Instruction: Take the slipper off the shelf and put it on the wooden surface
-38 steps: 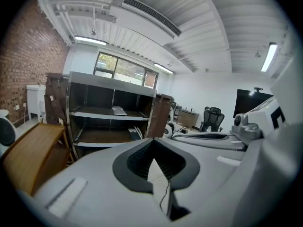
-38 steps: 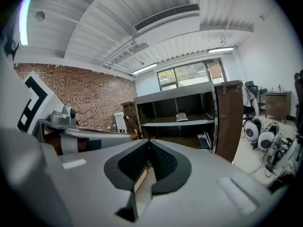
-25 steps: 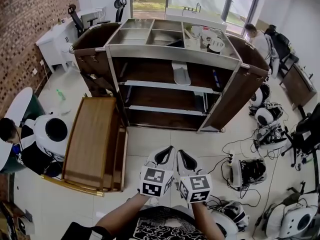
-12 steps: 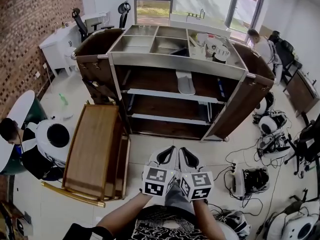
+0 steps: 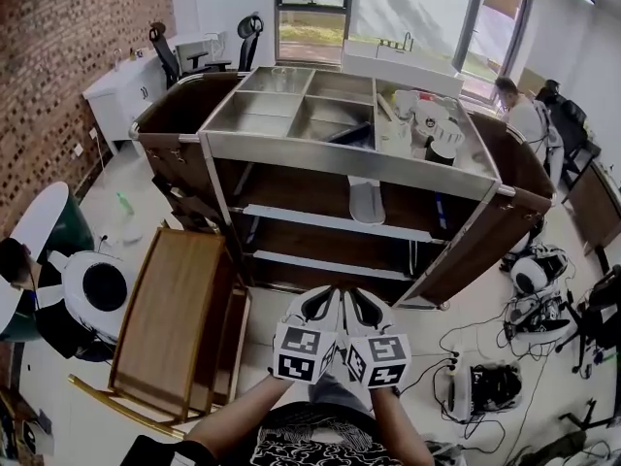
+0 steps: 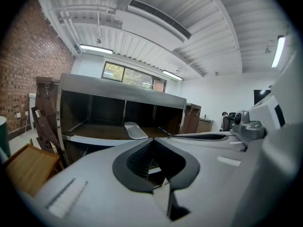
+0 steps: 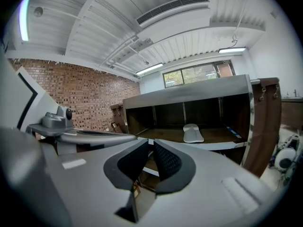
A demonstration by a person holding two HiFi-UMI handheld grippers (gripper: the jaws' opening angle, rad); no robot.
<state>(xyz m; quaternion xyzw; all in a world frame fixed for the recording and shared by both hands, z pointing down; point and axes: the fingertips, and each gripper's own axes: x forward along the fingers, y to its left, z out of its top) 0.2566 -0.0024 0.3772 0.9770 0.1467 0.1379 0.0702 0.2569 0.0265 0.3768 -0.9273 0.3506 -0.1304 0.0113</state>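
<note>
A pale grey slipper (image 5: 366, 199) lies on the upper shelf board of the big metal-and-wood shelf unit (image 5: 344, 156), right of centre. It also shows as the slipper (image 6: 135, 130) in the left gripper view and the slipper (image 7: 192, 133) in the right gripper view. The wooden surface (image 5: 170, 314) is a low tilted board on the floor, left of the shelf. My left gripper (image 5: 328, 293) and right gripper (image 5: 351, 295) are side by side in front of me, well short of the shelf. The left gripper (image 6: 152, 140) is shut and empty. The right gripper (image 7: 151, 142) is just starting to open, with nothing between its jaws.
A seated person (image 5: 39, 299) and a white round device (image 5: 94, 287) are at the left by the wooden board. Cables and equipment (image 5: 475, 386) litter the floor at the right. Bowls and clutter (image 5: 432, 129) sit in the shelf's top trays. Another person (image 5: 529, 115) is behind the shelf.
The shelf has grown larger and slid down in the head view, so I am closer to it. Both grippers stay together in front of me, holding nothing.
</note>
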